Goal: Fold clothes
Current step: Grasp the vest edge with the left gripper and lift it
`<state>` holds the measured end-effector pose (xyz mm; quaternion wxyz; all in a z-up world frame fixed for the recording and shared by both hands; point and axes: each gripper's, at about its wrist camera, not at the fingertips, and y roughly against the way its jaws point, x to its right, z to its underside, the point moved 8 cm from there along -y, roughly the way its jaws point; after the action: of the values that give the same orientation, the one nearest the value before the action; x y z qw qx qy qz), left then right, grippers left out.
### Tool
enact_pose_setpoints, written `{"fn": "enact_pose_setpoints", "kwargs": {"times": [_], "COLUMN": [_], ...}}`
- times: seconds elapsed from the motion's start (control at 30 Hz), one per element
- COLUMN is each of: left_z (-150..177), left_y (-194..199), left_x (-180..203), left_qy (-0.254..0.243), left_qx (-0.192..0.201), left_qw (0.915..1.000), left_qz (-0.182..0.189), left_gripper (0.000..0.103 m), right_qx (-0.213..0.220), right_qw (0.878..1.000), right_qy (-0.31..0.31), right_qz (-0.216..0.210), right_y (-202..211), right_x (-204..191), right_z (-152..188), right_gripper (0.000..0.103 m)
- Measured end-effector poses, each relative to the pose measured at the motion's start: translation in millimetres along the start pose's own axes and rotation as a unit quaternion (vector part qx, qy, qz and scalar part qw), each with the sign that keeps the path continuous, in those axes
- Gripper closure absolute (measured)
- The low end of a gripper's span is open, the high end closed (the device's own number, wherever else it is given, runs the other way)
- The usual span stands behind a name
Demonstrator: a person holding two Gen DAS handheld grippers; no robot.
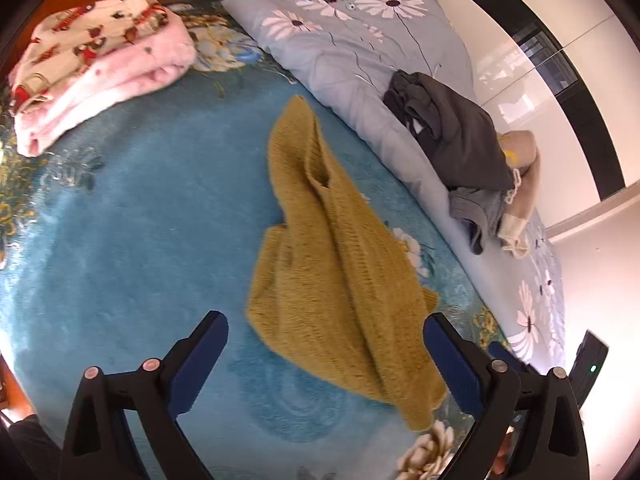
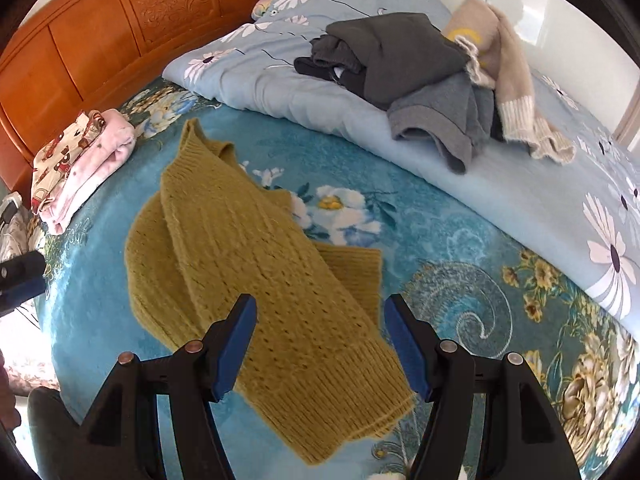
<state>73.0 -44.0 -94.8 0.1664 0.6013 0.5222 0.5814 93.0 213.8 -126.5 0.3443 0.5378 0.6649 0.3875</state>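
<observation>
1. Both grippers hover wide open, holding nothing: left gripper (image 1: 326,356), right gripper (image 2: 322,344).
2. Just beyond them the sweater (image 2: 248,264) lies rumpled on the blue blanket (image 2: 420,248).
3. Further out, a folded pink pile (image 1: 92,64) sits to the left.
4. Dark clothes (image 2: 400,60) are heaped on the quilt (image 2: 280,92).

Left gripper (image 1: 326,354) jaws spread wide, holding nothing. Right gripper (image 2: 322,338) likewise wide apart, holding nothing.
</observation>
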Motion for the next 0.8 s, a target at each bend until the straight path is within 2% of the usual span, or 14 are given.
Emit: {"fn": "enact_pose_setpoints", "kwargs": {"times": [0.07, 0.13, 0.17, 0.27, 0.37, 0.43, 0.47, 0.5, 0.53, 0.57, 0.67, 0.8], "left_z": [6, 14, 21, 39, 47, 45, 43, 42, 41, 39, 32, 31], "left_y": [-26, -53, -66, -95, -117, -121, -120, -119, -117, -112, -90, -39], "left_x": [15, 28, 33, 41, 36, 36, 39, 43, 47, 49, 49, 14], "left_qy": [0.019, 0.038, 0.042, 0.048, 0.08, 0.097, 0.096, 0.086, 0.075, 0.061, 0.048, 0.063], "left_qx": [-0.034, -0.07, -0.087, -0.117, -0.135, -0.132, -0.129, -0.129, -0.128, -0.12, -0.079, -0.029], "left_qw": [0.999, 0.996, 0.9945, 0.9916, 0.9875, 0.9862, 0.9868, 0.9877, 0.9888, 0.9908, 0.9956, 0.9973], "left_qz": [0.022, 0.039, 0.039, 0.028, 0.019, 0.019, 0.022, 0.022, 0.02, 0.011, 0.017, 0.025], "left_gripper": [0.008, 0.016, 0.022, 0.023, 0.023, 0.027, 0.049, 0.076, 0.086, 0.091, 0.092, 0.093], "right_qx": [-0.003, -0.014, -0.02, -0.034, -0.035, -0.033, -0.031, -0.03, -0.029, -0.029, -0.029, -0.025], "right_qw": [1.0, 1.0, 1.0, 0.999, 0.998, 0.997, 0.997, 0.996, 0.996, 0.996, 0.995, 0.995], "right_qy": [-0.001, -0.011, -0.016, -0.038, -0.057, -0.069, -0.074, -0.079, -0.083, -0.086, -0.095, -0.094], "right_qz": [0.008, 0.01, 0.011, 0.008, 0.005, 0.004, 0.003, 0.001, 0.0, 0.0, -0.004, -0.009], "right_y": [1, -3, -6, -11, -12, -11, -10, -9, -8, -9, -9, -9], "right_x": [16, 30, 36, 53, 65, 71, 73, 75, 76, 76, 73, 63], "right_z": [11, 21, 27, 39, 44, 44, 44, 44, 45, 45, 44, 41], "right_gripper": [0.035, 0.035, 0.035, 0.035, 0.035, 0.035, 0.035, 0.035, 0.035, 0.035, 0.035, 0.035]}}
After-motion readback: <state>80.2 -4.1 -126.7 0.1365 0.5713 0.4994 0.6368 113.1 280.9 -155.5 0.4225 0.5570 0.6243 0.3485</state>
